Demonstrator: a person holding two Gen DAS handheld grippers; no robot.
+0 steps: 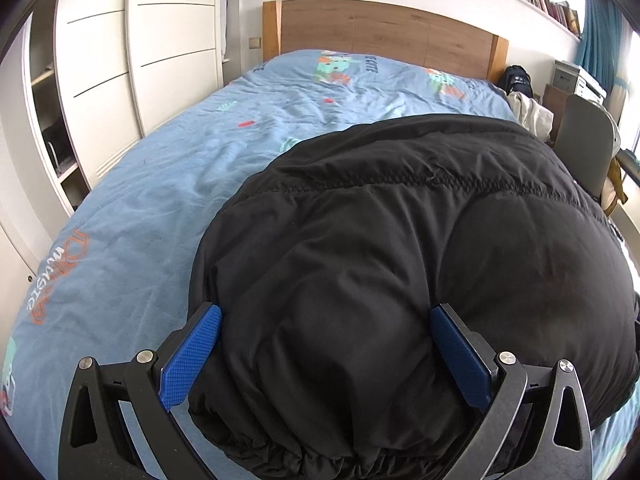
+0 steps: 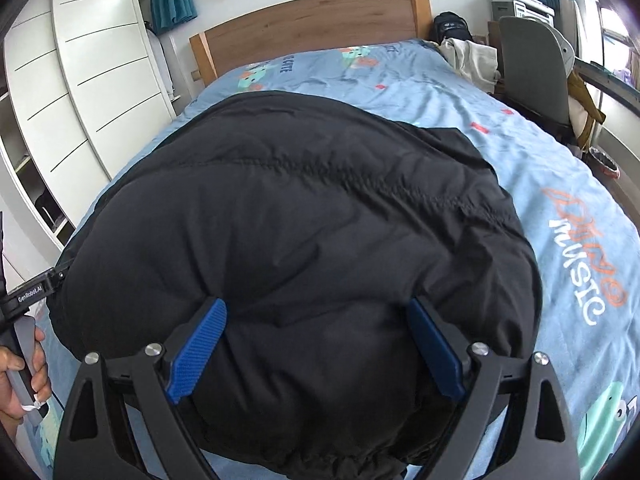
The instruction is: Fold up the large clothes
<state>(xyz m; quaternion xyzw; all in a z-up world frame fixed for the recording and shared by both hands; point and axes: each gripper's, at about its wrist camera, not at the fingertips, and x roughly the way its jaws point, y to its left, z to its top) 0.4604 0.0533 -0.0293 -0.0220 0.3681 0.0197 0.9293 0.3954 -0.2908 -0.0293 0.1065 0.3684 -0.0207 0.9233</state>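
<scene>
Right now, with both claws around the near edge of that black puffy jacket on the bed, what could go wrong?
1. The black jacket bulges thick between the wide-set pads of the left claw and right claw; slick padding could squeeze out when lifted.
2. Each claw may catch only the top layer, leaving the gathered hem behind.
3. Dragging could bunch the blue duvet.

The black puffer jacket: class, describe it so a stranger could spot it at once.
Start at the bed with the wooden headboard and blue cartoon-print duvet. On its near half lies the black puffer jacket, quilted with one stitched seam across. It is the only dark, puffy item; the cream clothes lie far off.
</scene>
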